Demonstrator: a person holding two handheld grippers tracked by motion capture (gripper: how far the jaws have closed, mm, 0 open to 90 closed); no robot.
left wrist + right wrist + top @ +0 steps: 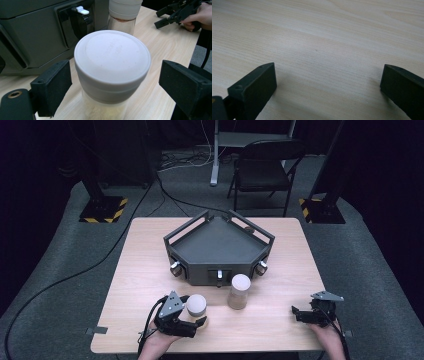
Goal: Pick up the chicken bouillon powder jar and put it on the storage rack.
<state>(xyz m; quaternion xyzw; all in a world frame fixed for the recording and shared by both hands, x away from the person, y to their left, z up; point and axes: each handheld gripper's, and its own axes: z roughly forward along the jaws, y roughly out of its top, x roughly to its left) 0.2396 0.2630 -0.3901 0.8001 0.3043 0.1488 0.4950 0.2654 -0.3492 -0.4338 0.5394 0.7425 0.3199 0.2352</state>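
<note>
A clear jar with a white lid (pixel 196 303) (pixel 112 57) stands near the table's front edge, holding something pale. My left gripper (pixel 196 312) (pixel 113 87) is open around it, one jaw on each side with a gap between each jaw and the jar. A second white-lidded jar (pixel 240 291) (pixel 123 15) stands just to the right, in front of the dark tray. My right gripper (pixel 295 315) (pixel 328 82) rests low at the front right, open over bare wood, nothing between its jaws. It also appears far off in the left gripper view (pixel 172 15).
A dark angular tray (pixel 218 245) (pixel 32 32) with raised rails and several knobs on its front sits at the table's middle. The wooden table (pixel 145 265) has bare space left and right. A folding chair (pixel 262 167) and stand bases are on the floor beyond.
</note>
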